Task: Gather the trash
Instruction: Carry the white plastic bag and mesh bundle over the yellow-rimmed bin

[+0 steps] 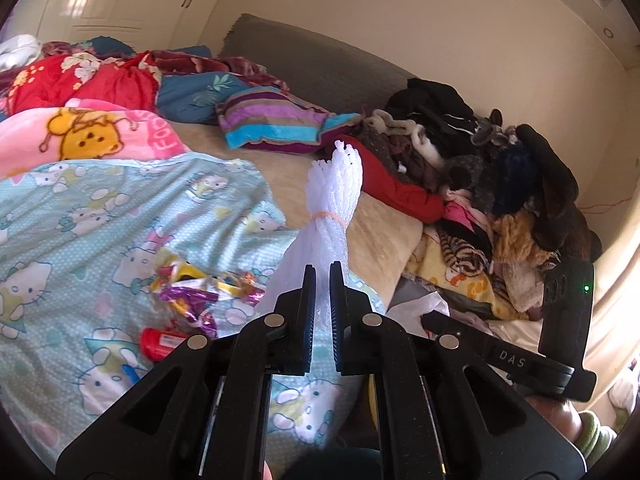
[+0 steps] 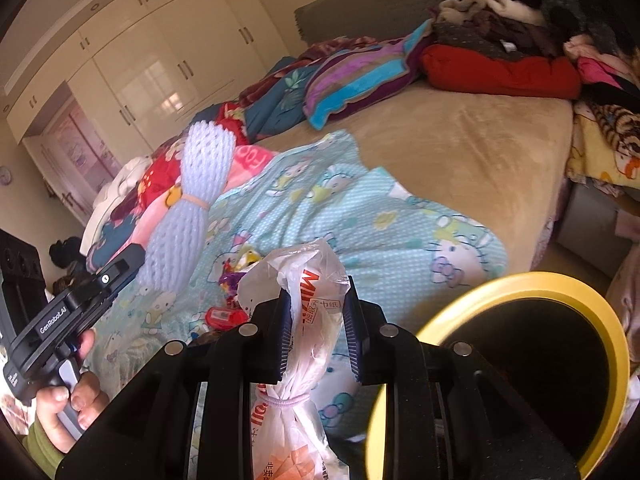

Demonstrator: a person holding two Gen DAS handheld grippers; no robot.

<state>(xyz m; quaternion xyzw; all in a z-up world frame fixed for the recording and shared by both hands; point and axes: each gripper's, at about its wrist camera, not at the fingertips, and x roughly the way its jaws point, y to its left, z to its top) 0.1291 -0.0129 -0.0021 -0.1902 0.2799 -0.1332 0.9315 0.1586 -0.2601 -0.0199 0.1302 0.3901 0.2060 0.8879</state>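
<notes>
My left gripper point(image 1: 322, 276) is shut on a white foam net bundle point(image 1: 332, 196) tied with an orange rubber band, held upright above the bed; it also shows in the right wrist view point(image 2: 192, 208). My right gripper point(image 2: 318, 312) is shut on a tied clear plastic bag point(image 2: 304, 320) with red print, beside a yellow-rimmed black bin point(image 2: 532, 364). Shiny candy wrappers point(image 1: 192, 292) and a small red packet point(image 1: 160, 342) lie on the Hello Kitty sheet point(image 1: 100, 220).
A beige mattress point(image 2: 460, 148) carries quilts, a striped pillow point(image 1: 276, 120) and a red cushion point(image 2: 500, 70). A heap of clothes point(image 1: 500, 184) fills the right side. White wardrobes point(image 2: 160, 60) stand behind.
</notes>
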